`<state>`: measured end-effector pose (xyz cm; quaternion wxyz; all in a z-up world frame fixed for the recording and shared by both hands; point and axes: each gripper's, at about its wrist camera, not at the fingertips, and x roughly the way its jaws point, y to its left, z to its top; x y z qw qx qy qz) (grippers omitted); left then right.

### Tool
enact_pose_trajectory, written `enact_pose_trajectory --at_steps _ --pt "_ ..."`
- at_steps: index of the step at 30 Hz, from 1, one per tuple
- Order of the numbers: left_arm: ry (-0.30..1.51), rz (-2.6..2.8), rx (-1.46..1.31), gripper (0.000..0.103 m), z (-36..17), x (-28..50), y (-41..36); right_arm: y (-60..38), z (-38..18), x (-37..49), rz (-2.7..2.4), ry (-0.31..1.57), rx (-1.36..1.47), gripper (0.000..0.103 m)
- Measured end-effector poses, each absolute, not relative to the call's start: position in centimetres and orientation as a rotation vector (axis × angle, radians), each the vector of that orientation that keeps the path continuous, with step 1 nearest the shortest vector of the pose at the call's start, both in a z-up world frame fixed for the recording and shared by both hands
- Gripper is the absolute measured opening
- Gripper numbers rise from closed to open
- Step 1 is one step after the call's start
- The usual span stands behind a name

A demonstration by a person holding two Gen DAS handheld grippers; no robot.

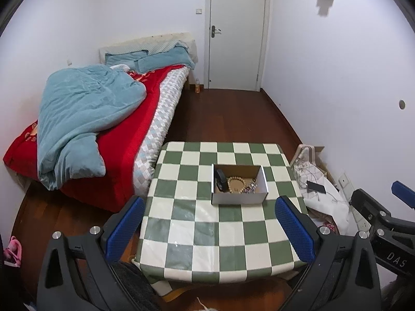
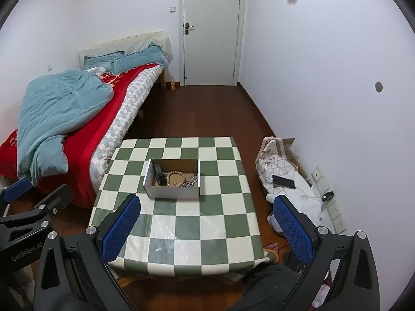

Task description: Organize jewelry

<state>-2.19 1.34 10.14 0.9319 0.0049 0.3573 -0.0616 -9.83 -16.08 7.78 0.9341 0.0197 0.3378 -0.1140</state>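
A small open cardboard box (image 1: 238, 198) (image 2: 172, 191) stands on the green-and-white checkered table (image 1: 197, 235) (image 2: 207, 223). Inside lie a wooden bead bracelet (image 1: 236, 182) (image 2: 177, 177), a black item (image 1: 221, 178) (image 2: 160, 175) at the left, and a tangle of silvery beaded jewelry (image 1: 250, 187) (image 2: 190, 180) at the right. My left gripper (image 1: 210, 229) is open and empty, held above the table's near side, short of the box. My right gripper (image 2: 207, 229) is open and empty too, at the near right of the table. Each gripper shows at the edge of the other's view.
A bed (image 1: 109, 119) with a red cover and blue quilt stands left of the table. A bag and white cloth with a phone (image 2: 283, 182) and cable lie on the floor at right, by wall sockets. A white door (image 1: 237, 31) is at the far end.
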Motion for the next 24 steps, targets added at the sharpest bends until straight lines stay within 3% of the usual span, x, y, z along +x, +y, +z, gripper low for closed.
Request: enact_pose_trajectory --at_steps 24 --pt "0.830 -0.064 0.020 0.103 8.6 5.9 0.8 -17.7 6.4 0.3 -0.279 0.759 0.011 0.103"
